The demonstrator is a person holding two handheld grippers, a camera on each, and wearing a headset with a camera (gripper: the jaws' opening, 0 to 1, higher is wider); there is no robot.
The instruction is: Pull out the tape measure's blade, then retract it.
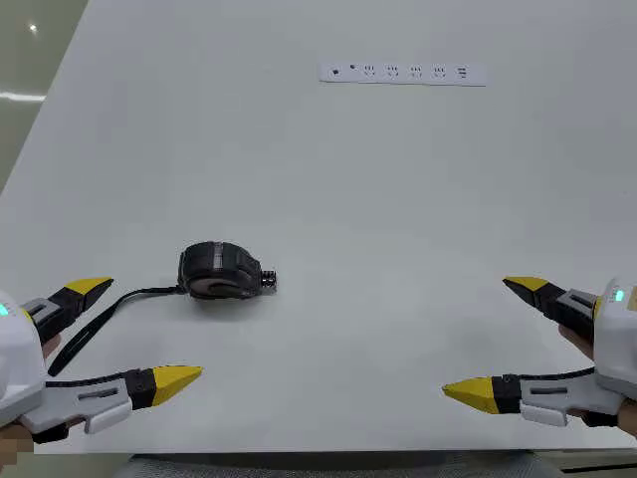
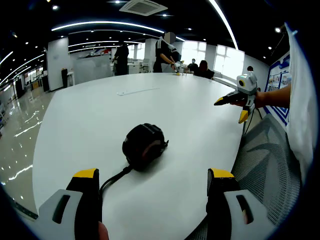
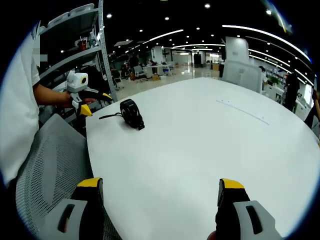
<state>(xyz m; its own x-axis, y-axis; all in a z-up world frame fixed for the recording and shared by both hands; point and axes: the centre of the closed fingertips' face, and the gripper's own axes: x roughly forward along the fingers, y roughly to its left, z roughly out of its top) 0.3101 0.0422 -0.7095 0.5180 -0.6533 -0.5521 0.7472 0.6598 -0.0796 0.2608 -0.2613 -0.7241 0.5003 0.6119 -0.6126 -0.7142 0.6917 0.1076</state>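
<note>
Tape-measure strap (image 1: 139, 292) partly behind left gripper (image 1: 154, 327)

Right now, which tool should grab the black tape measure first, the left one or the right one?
The left, probably. The open left tool sits near the black round tape measure, whose black cord trails toward it. The open right tool is far across the white table.
</note>
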